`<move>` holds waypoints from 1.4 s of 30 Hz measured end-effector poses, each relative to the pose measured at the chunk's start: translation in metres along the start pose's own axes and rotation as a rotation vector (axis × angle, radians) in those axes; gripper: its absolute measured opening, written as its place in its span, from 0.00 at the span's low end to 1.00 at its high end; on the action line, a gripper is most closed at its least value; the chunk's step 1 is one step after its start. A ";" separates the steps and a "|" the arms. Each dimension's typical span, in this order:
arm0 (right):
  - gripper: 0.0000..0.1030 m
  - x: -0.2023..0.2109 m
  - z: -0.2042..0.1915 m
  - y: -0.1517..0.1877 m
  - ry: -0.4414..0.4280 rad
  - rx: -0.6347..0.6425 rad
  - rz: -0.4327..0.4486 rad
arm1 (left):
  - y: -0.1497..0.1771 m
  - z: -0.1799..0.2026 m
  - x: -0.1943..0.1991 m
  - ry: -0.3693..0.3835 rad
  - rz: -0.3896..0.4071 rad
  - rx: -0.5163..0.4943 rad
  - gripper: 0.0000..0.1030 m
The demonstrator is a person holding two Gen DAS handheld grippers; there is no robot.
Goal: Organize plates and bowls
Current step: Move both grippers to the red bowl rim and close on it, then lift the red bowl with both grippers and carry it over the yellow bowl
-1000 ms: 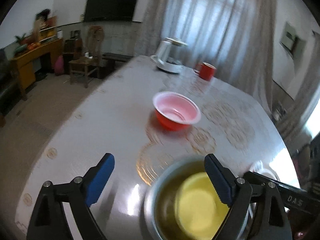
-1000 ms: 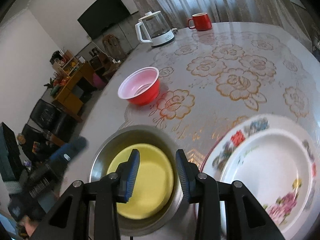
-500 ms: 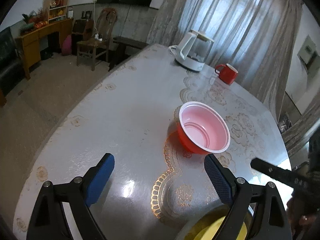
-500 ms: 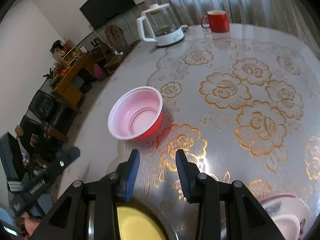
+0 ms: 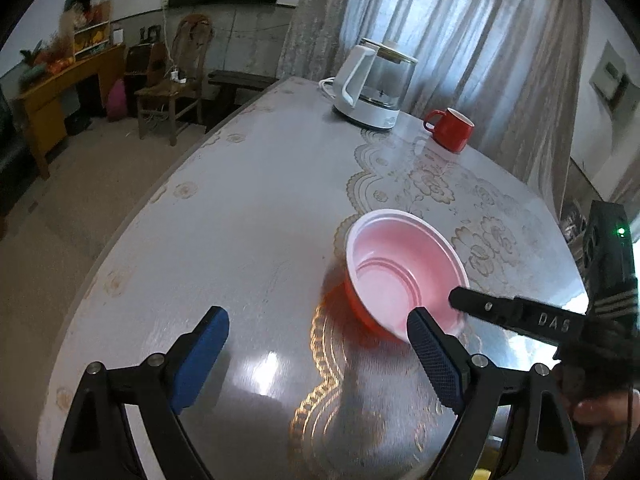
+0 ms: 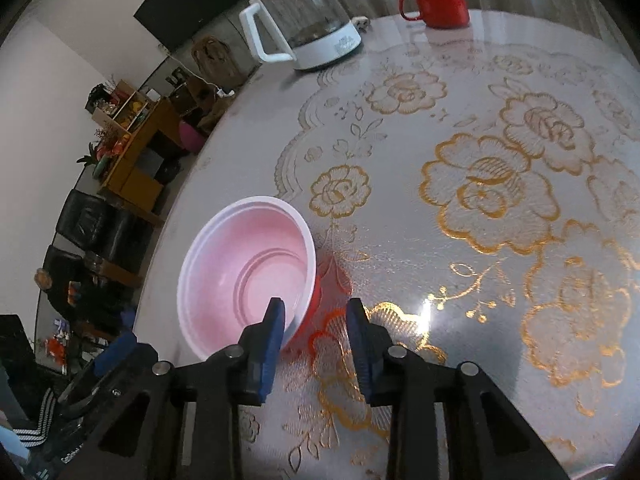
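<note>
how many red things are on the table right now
2. A red bowl with a pale pink inside, on the near part of the table at the right gripper, and a red mug at the far edge beside the kettle. Others may lie out of view.

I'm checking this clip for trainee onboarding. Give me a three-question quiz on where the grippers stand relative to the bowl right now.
1. True or false: the red bowl is empty.
2. Which gripper straddles the bowl's rim: A. left gripper B. right gripper?
3. Fill in: beside the kettle stands a red ____.

Key: 1 true. 2 B; one finger is inside the bowl, the other outside, the pads not visibly pressing. 3 mug.
</note>
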State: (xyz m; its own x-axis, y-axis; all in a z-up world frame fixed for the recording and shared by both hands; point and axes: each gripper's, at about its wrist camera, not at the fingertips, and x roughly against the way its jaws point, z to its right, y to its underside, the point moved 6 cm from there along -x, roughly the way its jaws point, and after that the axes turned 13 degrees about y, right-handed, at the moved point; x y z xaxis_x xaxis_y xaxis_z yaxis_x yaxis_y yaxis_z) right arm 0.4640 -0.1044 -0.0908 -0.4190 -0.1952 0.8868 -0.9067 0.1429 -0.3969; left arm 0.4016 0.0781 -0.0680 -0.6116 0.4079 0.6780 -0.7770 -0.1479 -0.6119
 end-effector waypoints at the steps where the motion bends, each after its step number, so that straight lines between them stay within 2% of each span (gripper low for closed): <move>1: 0.25 -0.002 0.000 0.001 0.001 0.003 -0.005 | -0.001 -0.001 -0.003 -0.004 -0.004 -0.002 0.86; 4: 0.20 -0.005 -0.002 0.003 -0.007 0.017 -0.007 | -0.006 0.001 -0.014 -0.001 -0.015 -0.006 0.81; 7: 0.17 -0.007 0.000 0.005 -0.011 0.016 -0.009 | -0.008 0.006 -0.024 0.005 -0.024 -0.027 0.70; 11: 0.14 -0.009 0.001 0.008 -0.014 0.008 -0.016 | -0.011 0.010 -0.037 0.044 -0.061 -0.018 0.44; 16: 0.11 -0.010 -0.001 0.013 -0.019 0.012 -0.019 | -0.013 0.015 -0.050 0.044 -0.094 -0.021 0.27; 18: 0.10 -0.011 -0.001 0.015 -0.028 0.001 -0.026 | -0.010 0.017 -0.053 0.053 -0.115 -0.028 0.15; 20: 0.09 -0.011 0.000 0.015 -0.033 -0.009 -0.027 | -0.007 0.021 -0.052 0.057 -0.127 -0.045 0.10; 30: 0.08 0.012 0.000 0.024 -0.052 -0.023 0.007 | 0.001 0.037 -0.026 0.042 -0.083 -0.119 0.10; 42: 0.08 0.066 -0.003 0.054 -0.090 -0.019 0.077 | 0.028 0.062 0.035 0.089 0.020 -0.154 0.10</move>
State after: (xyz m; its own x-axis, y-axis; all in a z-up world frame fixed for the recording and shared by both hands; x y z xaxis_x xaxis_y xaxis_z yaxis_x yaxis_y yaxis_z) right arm 0.3875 -0.1070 -0.0531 -0.4912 -0.2688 0.8286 -0.8707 0.1795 -0.4579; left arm 0.3496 0.0328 -0.0361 -0.6058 0.4857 0.6301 -0.7283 -0.0199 -0.6849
